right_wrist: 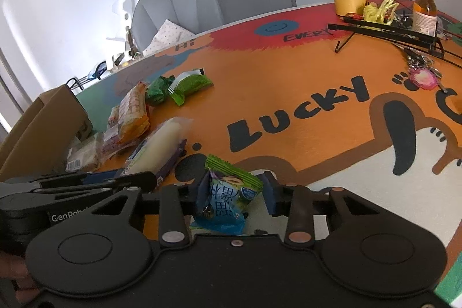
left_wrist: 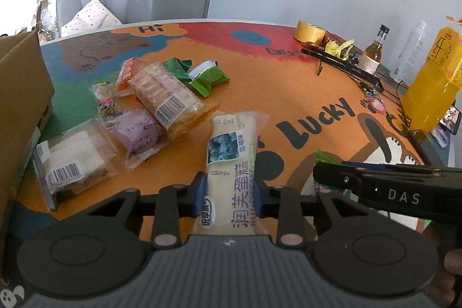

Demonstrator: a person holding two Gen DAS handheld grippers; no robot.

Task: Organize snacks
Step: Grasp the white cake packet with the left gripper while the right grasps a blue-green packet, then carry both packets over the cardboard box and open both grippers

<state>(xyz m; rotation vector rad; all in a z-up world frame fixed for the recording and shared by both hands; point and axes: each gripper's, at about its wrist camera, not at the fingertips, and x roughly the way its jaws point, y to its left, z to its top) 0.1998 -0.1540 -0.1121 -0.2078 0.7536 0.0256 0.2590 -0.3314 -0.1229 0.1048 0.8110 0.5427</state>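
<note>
My left gripper (left_wrist: 231, 192) is shut on a long cream cake packet (left_wrist: 229, 155) with purple print, which points away over the table; it also shows in the right wrist view (right_wrist: 161, 146). My right gripper (right_wrist: 235, 192) stands around a small blue and green snack packet (right_wrist: 228, 192); its blue pads (right_wrist: 270, 194) sit close at both sides. A pile of snacks lies to the left: an orange-wrapped biscuit pack (left_wrist: 167, 97), a purple packet (left_wrist: 140, 134), a clear white packet (left_wrist: 72, 163) and green packets (left_wrist: 206, 75).
A cardboard box (left_wrist: 20, 94) stands at the far left edge. At the back right are a yellow tape roll (left_wrist: 309, 32), a small glass bottle (left_wrist: 375, 51), a black stand (left_wrist: 343, 62), keys (right_wrist: 423, 77) and a yellow juice bottle (left_wrist: 433, 85). The colourful table (left_wrist: 288, 94) has bare room in the middle.
</note>
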